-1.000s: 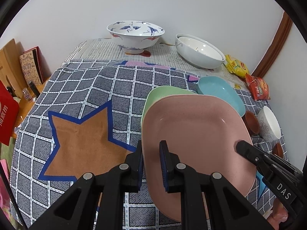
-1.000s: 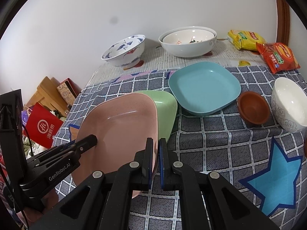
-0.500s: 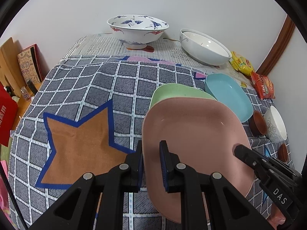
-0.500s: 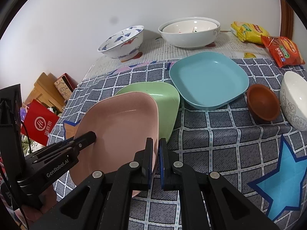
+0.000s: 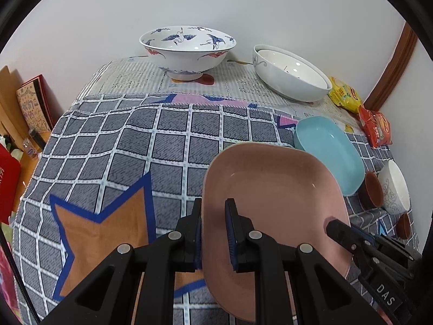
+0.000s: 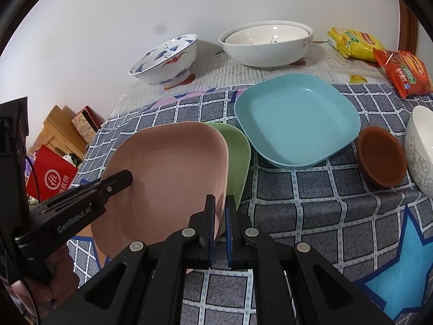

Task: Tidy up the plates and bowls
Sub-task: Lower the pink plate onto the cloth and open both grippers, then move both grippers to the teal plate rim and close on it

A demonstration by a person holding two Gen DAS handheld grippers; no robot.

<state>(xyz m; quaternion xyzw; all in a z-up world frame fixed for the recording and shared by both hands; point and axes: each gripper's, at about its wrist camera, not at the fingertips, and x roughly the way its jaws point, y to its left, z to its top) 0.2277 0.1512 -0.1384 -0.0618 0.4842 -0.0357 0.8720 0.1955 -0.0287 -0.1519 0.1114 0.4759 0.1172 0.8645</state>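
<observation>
Left wrist view:
Step in hand: both grippers are carrying the pink plate (image 5: 273,203) over the checked tablecloth (image 5: 151,140), apparently to stack it.
Left gripper (image 5: 213,230): its fingers are clamping the plate's rim at 9 o'clock, one pad above, one below.
Right gripper (image 5: 331,226): it is reaching onto the plate's edge at 4 o'clock; its fingers cannot be told apart from here.
Plate's look: squarish with rounded corners, matte pink, shallow and empty.
Neighbours: the blue plate (image 5: 330,151) is lying at 2 o'clock, just beyond the pink one.

Right wrist view:
Right gripper (image 6: 219,226): its fingers are pinching the pink plate (image 6: 167,181) at its near right rim.
Plate's place: it is hanging partly over the green plate (image 6: 238,159), offset toward 9 o'clock.
Next move: I judge it is calling for shifting the pink plate toward 3 o'clock until the outlines match, lowering it level, then releasing both grips.
</observation>
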